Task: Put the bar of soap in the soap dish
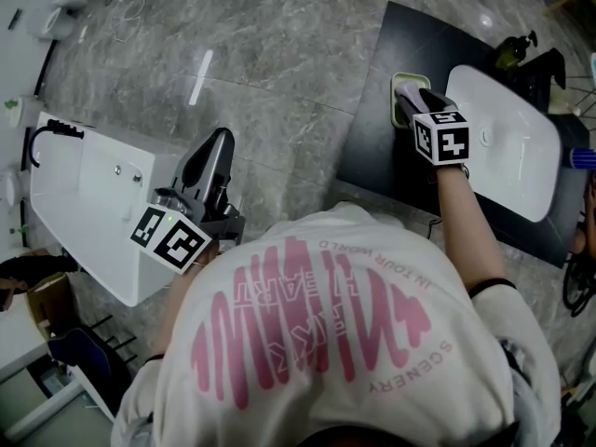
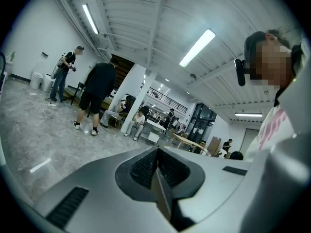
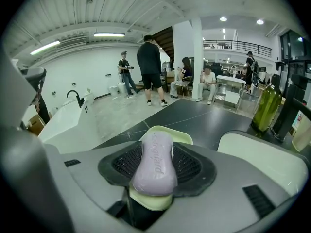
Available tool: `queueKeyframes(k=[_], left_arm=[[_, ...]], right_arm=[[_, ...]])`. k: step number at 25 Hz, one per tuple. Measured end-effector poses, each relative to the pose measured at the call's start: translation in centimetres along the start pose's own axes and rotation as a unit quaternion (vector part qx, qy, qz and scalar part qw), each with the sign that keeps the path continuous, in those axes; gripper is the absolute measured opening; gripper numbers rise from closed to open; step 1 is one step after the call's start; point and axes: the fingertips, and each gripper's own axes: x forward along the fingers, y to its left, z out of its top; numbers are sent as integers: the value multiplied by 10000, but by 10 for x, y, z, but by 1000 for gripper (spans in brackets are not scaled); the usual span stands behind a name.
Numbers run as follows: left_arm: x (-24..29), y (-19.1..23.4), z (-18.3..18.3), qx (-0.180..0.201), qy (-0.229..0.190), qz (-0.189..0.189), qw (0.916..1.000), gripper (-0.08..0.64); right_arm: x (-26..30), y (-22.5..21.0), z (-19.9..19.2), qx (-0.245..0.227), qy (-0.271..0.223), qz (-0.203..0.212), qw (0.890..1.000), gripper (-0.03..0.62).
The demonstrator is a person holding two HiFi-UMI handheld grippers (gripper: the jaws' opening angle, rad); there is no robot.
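Right claw (image 3: 156,171) tight around lilac soap bar (image 3: 154,157), directly above pale green soap dish (image 3: 182,136).

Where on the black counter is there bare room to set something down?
Bare black counter lies between the soap dish, the white basin and the counter's near edge. More lies beyond the dish. The right gripper holds the bar of soap over the dish. It is crowded by the green bottle past the basin.
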Motion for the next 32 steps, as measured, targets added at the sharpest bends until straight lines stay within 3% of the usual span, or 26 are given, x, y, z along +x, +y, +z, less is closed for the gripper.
queueKeyframes(k=[21,27,32], left_arm=[[-10,-3,-4,-14,-99,20,9999,9],[-5,-12,-3,-39,-123,-158,9998,9],[2,-23,-6,-85,-46,-401,9991,11]], right_arm=[[-5,8,8,-217,62,311,9993,212],[-38,10,28,154,-575,391,9975,210],[-73,24,35,480,-1057,733,9905,180]])
